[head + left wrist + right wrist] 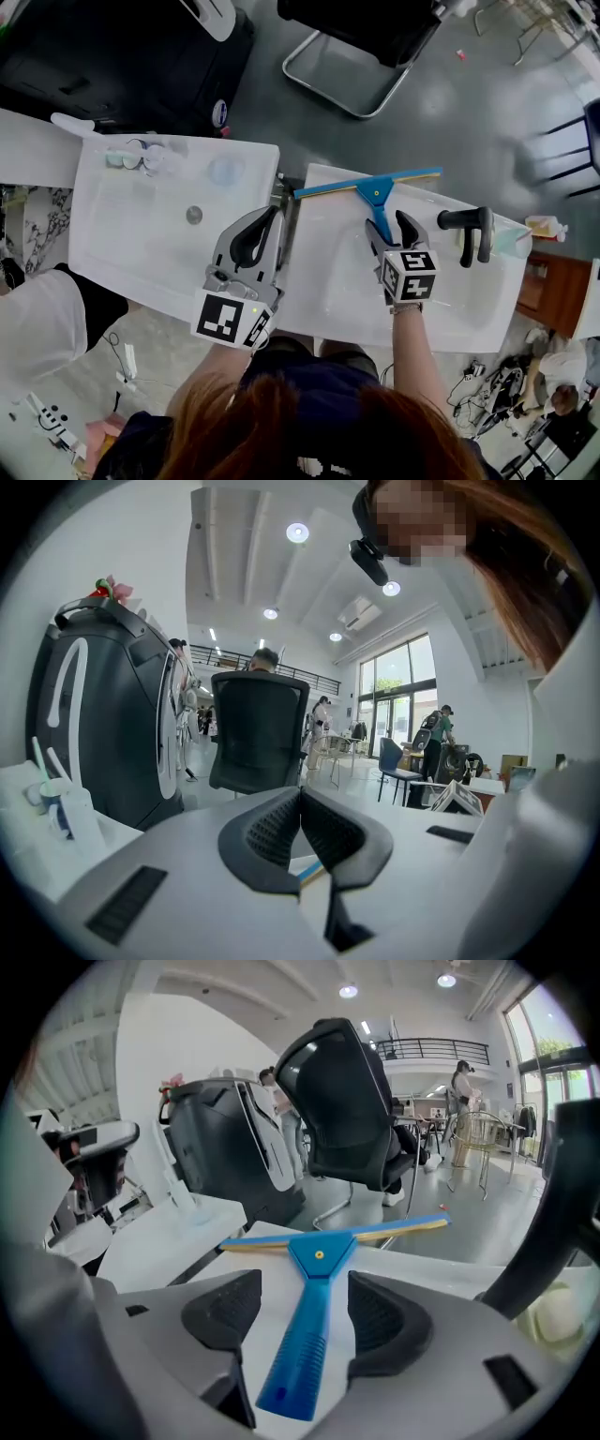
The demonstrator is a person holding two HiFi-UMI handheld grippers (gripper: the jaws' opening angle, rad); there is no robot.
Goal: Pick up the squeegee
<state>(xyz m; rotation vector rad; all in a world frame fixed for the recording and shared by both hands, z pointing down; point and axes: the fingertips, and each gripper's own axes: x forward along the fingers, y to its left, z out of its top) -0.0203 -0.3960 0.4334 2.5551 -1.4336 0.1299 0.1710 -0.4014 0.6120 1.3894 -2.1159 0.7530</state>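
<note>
A blue squeegee (375, 192) lies on the white right-hand basin (328, 281), its yellow-edged blade along the far rim and its handle pointing toward me. My right gripper (389, 225) is down over that handle. In the right gripper view the squeegee (314, 1269) runs between the two pads with a gap on each side, so the right gripper (305, 1283) is open and straddles the handle without pressing it. My left gripper (275, 214) hovers over the gap between the two basins. Its pads meet with nothing between them; in its own view the left gripper (300, 794) is shut.
A black faucet (466, 225) stands right of the right gripper, a pale green object (511, 242) beside it. The left basin (141, 244) has a drain and cups with toothbrushes (141, 157) at its far edge. A black office chair (361, 28) and a black machine (122, 56) stand beyond.
</note>
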